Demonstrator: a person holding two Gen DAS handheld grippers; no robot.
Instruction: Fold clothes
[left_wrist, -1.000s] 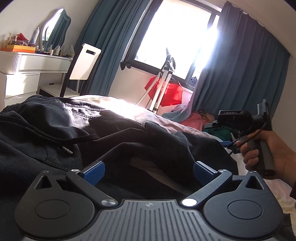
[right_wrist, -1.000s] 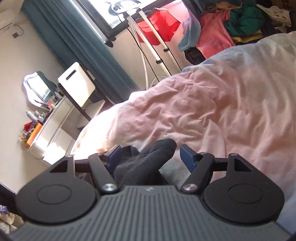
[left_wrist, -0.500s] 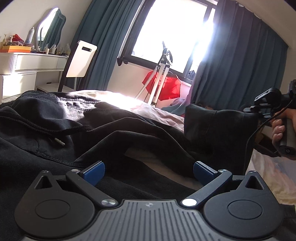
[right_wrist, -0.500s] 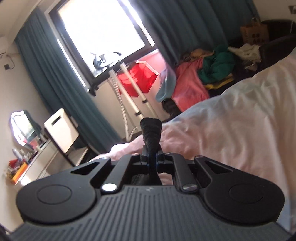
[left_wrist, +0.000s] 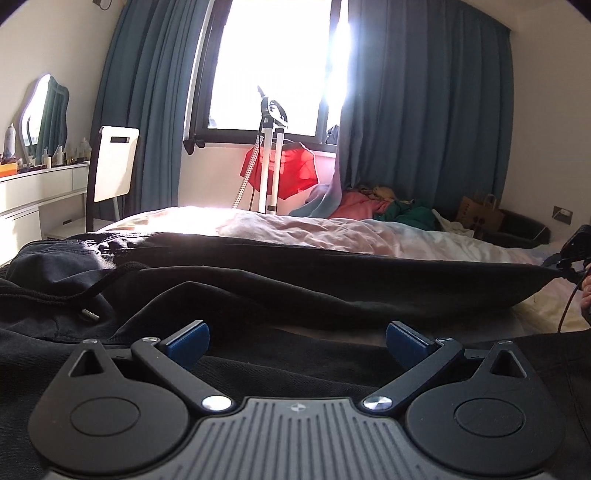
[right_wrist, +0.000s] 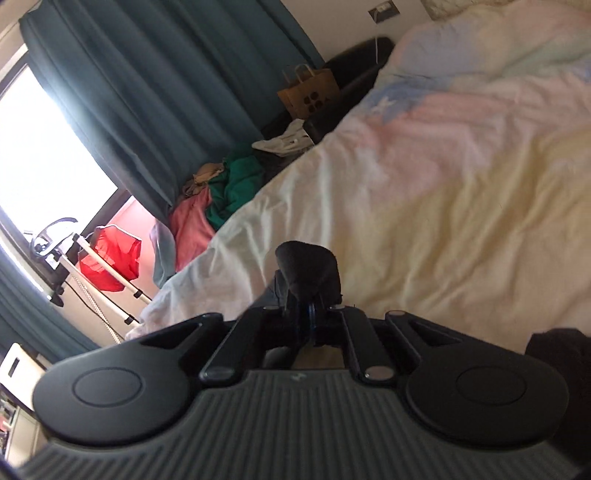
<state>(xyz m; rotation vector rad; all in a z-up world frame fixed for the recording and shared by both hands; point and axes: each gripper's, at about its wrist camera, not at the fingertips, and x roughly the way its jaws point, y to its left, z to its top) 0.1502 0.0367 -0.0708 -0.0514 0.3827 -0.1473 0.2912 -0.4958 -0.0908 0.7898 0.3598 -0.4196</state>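
So my right tongs (right_wrist: 308, 314) pinched the black pants (left_wrist: 332, 273) stretched over the bed (left_wrist: 369, 232); left tongs (left_wrist: 297, 338) spread wide.

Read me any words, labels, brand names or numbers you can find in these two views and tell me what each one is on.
No text is readable in either view.
Brown paper bag: dark round marks printed on it, no letters legible.
Bottles on the white dresser: labels too small to read.
Small emblem on the left gripper's grey housing: a symbol, too small to make out.
Black garment: no tag or print visible.
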